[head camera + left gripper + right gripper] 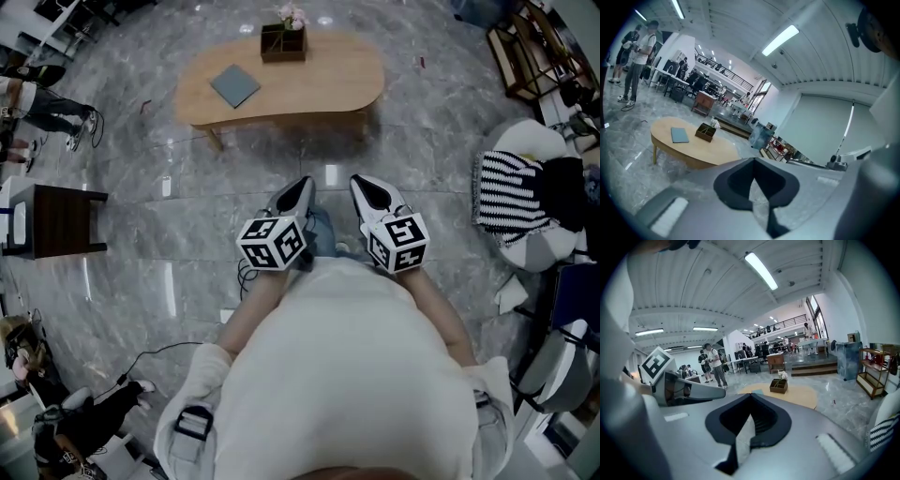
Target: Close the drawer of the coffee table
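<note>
Standing on the marble floor (187, 272), a person holds both grippers just in front of the body, side by side and near each other. They point ahead toward the coffee table (309, 89).

The left gripper (304, 184) is closed, its jaws meeting at the tip with nothing between them, as the left gripper view shows (753, 160). The right gripper (362, 182) is closed and empty too (750, 397). Each carries its marker cube, left (272, 242) and right (398, 242). The left cube also shows at the left of the right gripper view (656, 363).

The coffee table stands well apart from both grippers, across open floor. It is a rounded wooden oval on short legs. Its drawer cannot be made out from these views.

On the tabletop lies a blue-grey book (234, 85), flat, toward the left side. A dark box (283, 43) holding flowers (292, 16) sits at the far edge, apart from the book.

A dark side table (56, 221) stands at the left. A striped cloth (506, 192) lies over a white seat at the right.
</note>
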Demonstrator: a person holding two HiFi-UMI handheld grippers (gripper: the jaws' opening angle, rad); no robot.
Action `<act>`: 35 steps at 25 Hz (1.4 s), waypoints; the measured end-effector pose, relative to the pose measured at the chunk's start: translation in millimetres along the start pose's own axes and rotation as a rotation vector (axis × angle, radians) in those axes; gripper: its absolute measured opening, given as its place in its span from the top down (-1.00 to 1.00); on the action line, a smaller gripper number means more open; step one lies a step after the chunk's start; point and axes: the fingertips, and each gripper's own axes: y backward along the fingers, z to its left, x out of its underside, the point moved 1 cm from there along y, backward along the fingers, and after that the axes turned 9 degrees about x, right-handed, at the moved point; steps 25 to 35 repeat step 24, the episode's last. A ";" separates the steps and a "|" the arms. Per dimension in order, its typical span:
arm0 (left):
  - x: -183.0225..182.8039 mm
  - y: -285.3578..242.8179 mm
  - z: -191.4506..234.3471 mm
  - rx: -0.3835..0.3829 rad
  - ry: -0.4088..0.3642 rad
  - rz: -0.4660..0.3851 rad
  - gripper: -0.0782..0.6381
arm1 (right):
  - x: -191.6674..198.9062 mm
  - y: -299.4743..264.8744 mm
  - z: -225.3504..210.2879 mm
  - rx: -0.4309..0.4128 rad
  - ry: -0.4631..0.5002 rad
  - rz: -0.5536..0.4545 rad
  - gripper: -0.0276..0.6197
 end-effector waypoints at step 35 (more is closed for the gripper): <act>6.1 1.8 -9.9 0.019 0.005 0.000 0.78 | -7.2 12.1 -3.7 0.017 0.019 -0.070 0.92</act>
